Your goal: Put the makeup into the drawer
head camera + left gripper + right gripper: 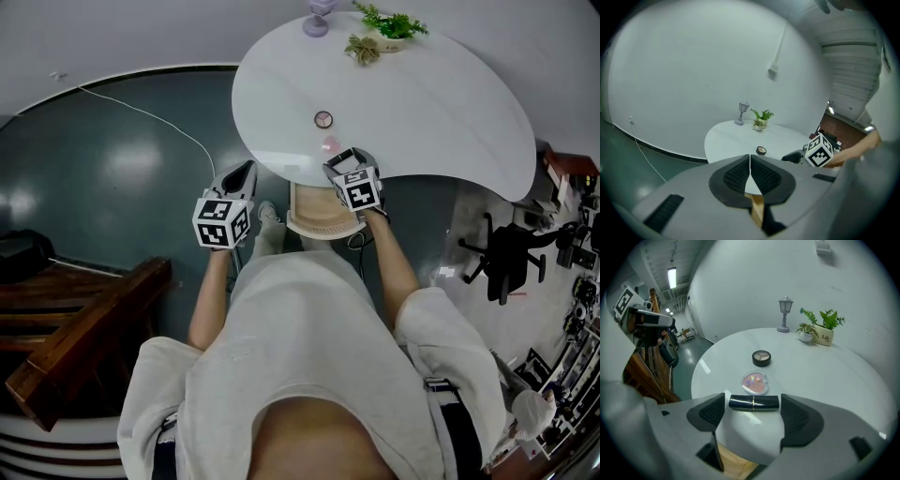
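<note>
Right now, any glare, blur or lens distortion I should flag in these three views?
Head view: strong fisheye bending, soft light patches on the floor. Left gripper view: dark round vignette, lamp small but legible. Right gripper view: sharp on the lipstick, a glare streak on the table.

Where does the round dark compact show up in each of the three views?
Head view: compact on the table, beyond the right gripper.
Left gripper view: compact centre, just above the left gripper.
Right gripper view: compact centre, behind the pink palette.
Shared landmark: potted plant at the far edge.
</note>
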Tool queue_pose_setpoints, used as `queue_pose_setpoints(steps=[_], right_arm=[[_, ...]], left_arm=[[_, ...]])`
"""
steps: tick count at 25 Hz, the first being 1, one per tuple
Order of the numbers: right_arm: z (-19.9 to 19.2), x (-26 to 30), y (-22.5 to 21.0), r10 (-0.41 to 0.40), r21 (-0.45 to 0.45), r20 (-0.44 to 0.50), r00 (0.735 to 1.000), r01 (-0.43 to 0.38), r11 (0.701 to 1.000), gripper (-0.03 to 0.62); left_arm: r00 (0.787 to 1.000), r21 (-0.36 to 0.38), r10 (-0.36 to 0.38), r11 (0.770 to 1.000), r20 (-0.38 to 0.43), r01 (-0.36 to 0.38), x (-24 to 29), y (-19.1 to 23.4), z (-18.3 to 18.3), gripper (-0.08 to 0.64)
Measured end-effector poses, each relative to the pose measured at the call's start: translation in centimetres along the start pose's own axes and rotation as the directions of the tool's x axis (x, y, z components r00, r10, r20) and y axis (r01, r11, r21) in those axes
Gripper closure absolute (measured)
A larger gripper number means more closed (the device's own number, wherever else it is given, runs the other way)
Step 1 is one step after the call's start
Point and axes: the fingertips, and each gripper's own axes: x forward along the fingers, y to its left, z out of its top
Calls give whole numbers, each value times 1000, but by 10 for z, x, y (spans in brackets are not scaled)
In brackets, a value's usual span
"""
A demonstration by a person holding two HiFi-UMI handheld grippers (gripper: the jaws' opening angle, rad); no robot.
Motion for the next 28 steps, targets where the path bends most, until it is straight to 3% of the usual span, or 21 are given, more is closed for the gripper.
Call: queue_pose_setpoints(steps=[4, 6, 8, 11, 13, 15, 18, 20, 22, 25, 27, 28], right_arm=[[1, -11, 6, 19, -183, -31, 999, -24, 983, 235], [-1, -13, 9, 22, -363, -78, 997, -49, 931, 242], [-4, -13, 9, 6, -557, -131, 991, -78, 827, 279], [-6, -13, 5, -45, -780, -186, 981, -120, 615, 330], [-7, -11, 4, -57, -858, -230, 972, -174, 483, 362], [-10, -9, 7, -57, -896, -280, 958, -240, 373, 372], [-13, -7, 10, -56, -913, -343, 938, -319, 253, 377], [-15, -6, 13, -60, -911, -380, 923, -362, 198, 394], [-18, -6, 14, -63, -902, -413, 909, -398, 169, 410], [-16, -5, 15, -64, -900, -420, 905, -406, 157, 426], [-11, -4, 16, -72, -916, -385, 920, -372, 149, 503], [-10, -3, 16, -78, -923, -370, 926, -357, 144, 503]], left_arm=[[1000, 1, 5, 1000, 7, -5, -3, -1, 0, 546], [1000, -1, 8, 1000, 10, -8, -4, -1, 0, 546], [1000, -3, 9, 1000, 10, -9, -4, -3, -1, 546], [1000, -7, 9, 1000, 9, -9, -5, -5, -4, 546], [1000, -8, 12, 1000, 9, -12, -7, -6, -5, 546], [1000, -10, 16, 1000, 8, -16, -9, -6, -7, 546], [1000, -16, 23, 1000, 10, -23, -11, -5, -8, 546], [999, -20, 30, 999, 12, -30, -13, -3, -10, 546], [999, -25, 36, 999, 13, -36, -14, -2, -11, 546], [999, -31, 41, 999, 16, -40, -16, -1, -12, 546], [999, -34, 44, 998, 18, -44, -16, -1, -12, 546], [999, -36, 45, 998, 19, -44, -16, -1, -12, 546]])
